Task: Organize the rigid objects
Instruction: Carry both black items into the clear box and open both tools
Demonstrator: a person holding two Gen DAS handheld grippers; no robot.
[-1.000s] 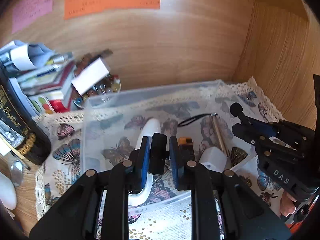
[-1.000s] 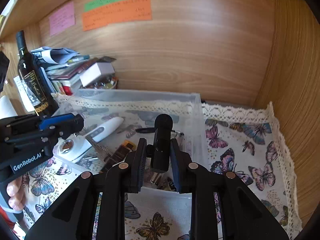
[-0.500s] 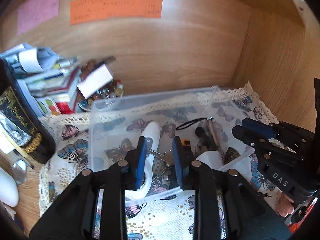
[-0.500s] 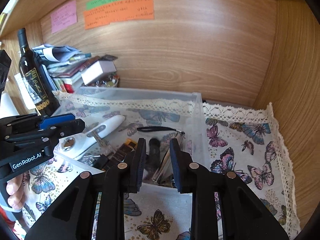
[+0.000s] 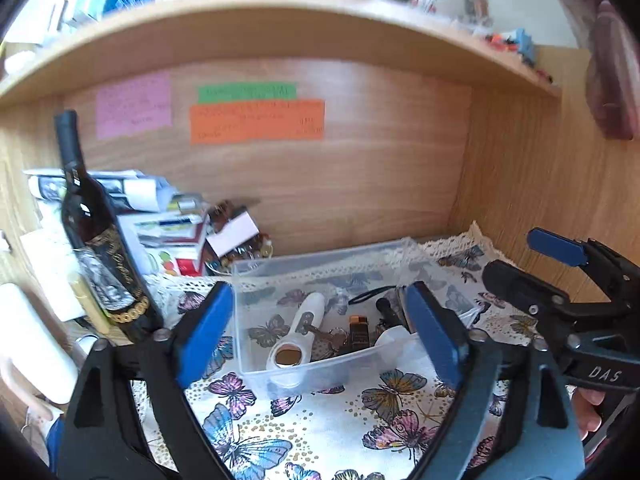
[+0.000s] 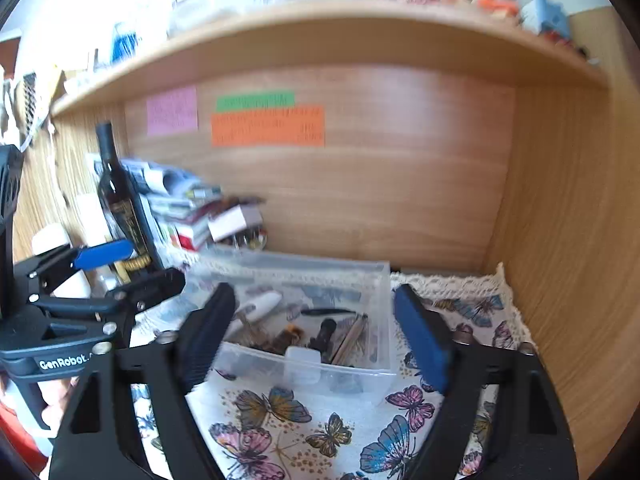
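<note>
A clear plastic box (image 5: 320,260) stands on the butterfly cloth and also shows in the right wrist view (image 6: 376,312). In it lie a white handheld device (image 5: 298,334), a black cylinder (image 5: 386,310), a small brown-orange item (image 5: 358,330), a pen and some keys. My left gripper (image 5: 320,332) is wide open and empty, held back in front of the box. My right gripper (image 6: 316,332) is also wide open and empty, in front of the box. Each gripper shows in the other's view: the right one (image 5: 560,280) and the left one (image 6: 108,272).
A dark wine bottle (image 5: 96,248) stands at the left, next to a pile of papers and books (image 5: 160,216) and a small jar (image 5: 240,248). Wooden walls close the back and right. A shelf (image 5: 280,24) runs overhead. Coloured notes (image 5: 256,120) hang on the back wall.
Both grippers let go of black cylinders, which dropped into the box. Both then opened wide and drew back and up from the box.
</note>
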